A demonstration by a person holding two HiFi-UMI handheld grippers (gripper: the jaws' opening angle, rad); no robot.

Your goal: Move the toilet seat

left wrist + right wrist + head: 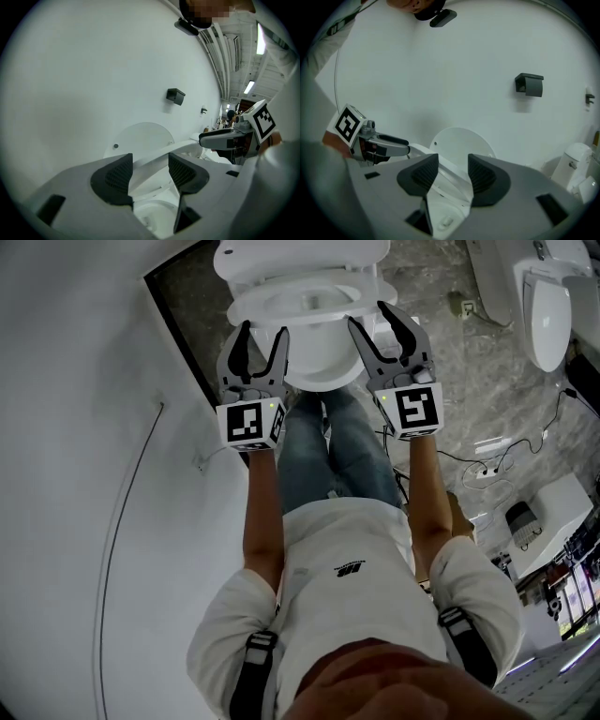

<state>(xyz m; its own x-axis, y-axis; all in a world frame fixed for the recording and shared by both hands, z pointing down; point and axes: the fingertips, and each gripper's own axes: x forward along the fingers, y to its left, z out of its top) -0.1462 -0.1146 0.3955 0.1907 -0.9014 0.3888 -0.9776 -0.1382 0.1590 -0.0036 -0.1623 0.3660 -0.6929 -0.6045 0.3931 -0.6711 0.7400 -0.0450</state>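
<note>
A white toilet stands against the white wall, with its lid (140,136) upright. Its seat (281,298) is tilted, the front lifted off the bowl (321,367). My left gripper (265,338) is at the seat's left side; the seat rim (187,149) runs between its black pads, which are closed on it. My right gripper (386,320) is at the seat's right side, and there too the rim (446,174) lies between the pads, gripped. Each gripper shows in the other's view, on the far side of the seat.
A white wall (84,474) runs close along the left. A second toilet (548,310) stands at the upper right. Cables and a power strip (492,465) lie on the stone floor at right. A black box (529,84) is fixed to the wall. The person's legs (337,456) are right in front of the bowl.
</note>
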